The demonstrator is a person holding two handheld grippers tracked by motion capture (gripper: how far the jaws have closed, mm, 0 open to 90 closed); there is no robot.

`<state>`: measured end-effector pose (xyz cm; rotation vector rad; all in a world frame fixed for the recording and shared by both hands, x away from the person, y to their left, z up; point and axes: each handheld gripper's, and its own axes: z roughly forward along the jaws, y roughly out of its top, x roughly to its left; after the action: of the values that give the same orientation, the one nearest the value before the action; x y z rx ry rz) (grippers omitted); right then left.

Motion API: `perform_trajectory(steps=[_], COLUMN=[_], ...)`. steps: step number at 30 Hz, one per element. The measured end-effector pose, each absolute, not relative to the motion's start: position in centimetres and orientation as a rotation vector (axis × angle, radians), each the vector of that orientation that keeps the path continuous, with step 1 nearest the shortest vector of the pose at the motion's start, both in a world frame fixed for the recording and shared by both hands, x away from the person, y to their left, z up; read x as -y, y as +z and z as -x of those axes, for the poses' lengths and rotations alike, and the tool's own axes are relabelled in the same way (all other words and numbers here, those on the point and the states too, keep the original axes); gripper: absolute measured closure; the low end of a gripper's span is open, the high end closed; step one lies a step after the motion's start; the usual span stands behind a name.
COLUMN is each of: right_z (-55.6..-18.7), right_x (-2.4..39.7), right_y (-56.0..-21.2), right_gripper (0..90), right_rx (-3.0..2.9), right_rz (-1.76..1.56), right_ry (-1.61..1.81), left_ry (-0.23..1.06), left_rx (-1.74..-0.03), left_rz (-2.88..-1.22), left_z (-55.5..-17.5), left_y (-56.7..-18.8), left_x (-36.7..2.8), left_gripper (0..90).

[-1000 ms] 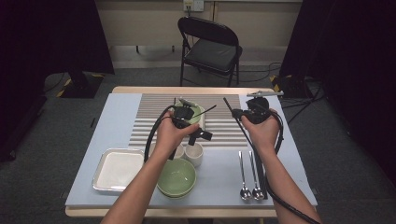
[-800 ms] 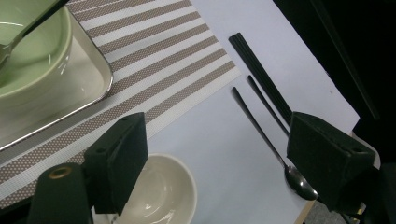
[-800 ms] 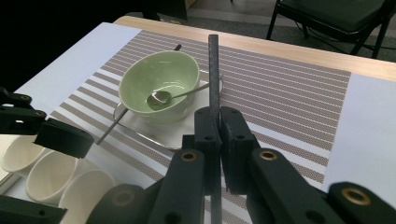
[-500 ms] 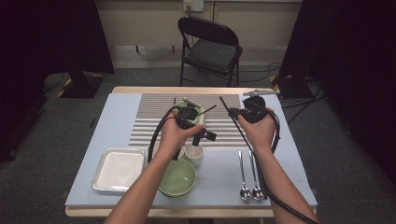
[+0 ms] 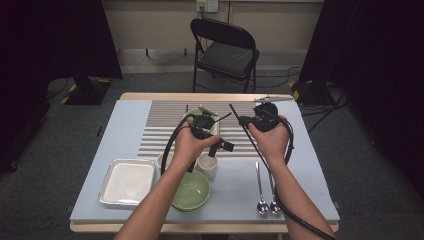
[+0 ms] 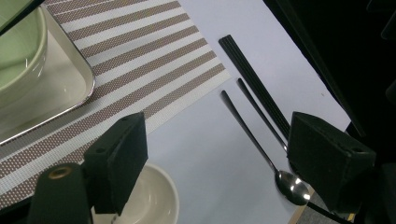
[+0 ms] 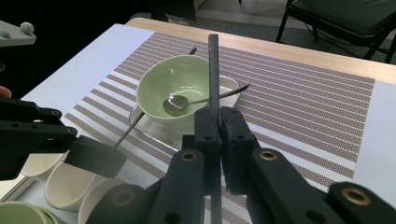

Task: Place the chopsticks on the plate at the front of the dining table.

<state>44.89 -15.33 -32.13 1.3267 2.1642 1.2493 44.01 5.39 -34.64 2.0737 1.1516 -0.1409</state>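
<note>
My right gripper (image 5: 246, 121) is over the striped placemat (image 5: 160, 130), with its jaws pressed shut on a thin black chopstick (image 7: 213, 70) that stands up past them. Beyond it, a green bowl (image 7: 180, 88) with a spoon inside rests on a small metal tray (image 7: 229, 91). My left gripper (image 5: 215, 147) hovers over the white cups (image 5: 207, 165). Its jaws stand wide apart, with nothing between the pads (image 6: 123, 158). Under it lie two spoons (image 6: 261, 140) and a black chopstick (image 6: 254, 84).
A stack of green bowls (image 5: 192, 192) and a white tray (image 5: 127, 182) sit near the front edge on the left. The two spoons (image 5: 265, 192) lie at the front right. A folding chair (image 5: 225, 52) stands behind the table.
My right gripper and its chopstick have edged slightly left. The left hand has stayed nearly still.
</note>
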Motion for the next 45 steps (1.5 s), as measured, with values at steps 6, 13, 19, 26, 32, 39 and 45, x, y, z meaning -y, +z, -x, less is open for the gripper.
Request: perform_trajectory(steps=[6,13,19,26,32,39,45], right_z=[-44.8,-44.9,-45.0,-45.0,-44.9,-44.9,-44.9], right_x=[14.8,14.5,14.2,14.0,13.7,13.5,13.3], right_y=[-32.1,-32.2,-32.4,-32.4,-32.3,-32.2,-32.3], right_gripper=[86.4,86.3,86.3,86.3,86.3,86.3,86.3], right_rx=[-2.168,-2.175,-2.183,-2.182,-2.185,-2.185,-2.188], right_rz=[-1.318,-1.317,-1.318,-1.318,-1.310,-1.305,-1.309], right_ry=[1.255,1.265,1.263,1.260,1.262,1.257,1.262], left_ry=[-0.140,-0.151,-0.163,-0.179,-0.192,-0.201,-0.198], left_rx=[-1.158,-1.149,-1.135,-1.129,-1.133,-1.150,-1.157], left_rz=[-2.064,-2.058,-2.073,-2.069,-2.079,-2.046,-2.031], left_z=[-43.9,-43.7,-43.6,-43.6,-43.4,-43.3,-43.3], left_y=[-34.5,-34.6,-34.6,-34.6,-34.5,-34.5,-34.6], left_x=[-5.1,-4.4,-4.0,-3.7,-3.3,-3.1,-3.2], left_gripper=[20.8,22.0,26.2,31.6,35.3,37.7,40.3])
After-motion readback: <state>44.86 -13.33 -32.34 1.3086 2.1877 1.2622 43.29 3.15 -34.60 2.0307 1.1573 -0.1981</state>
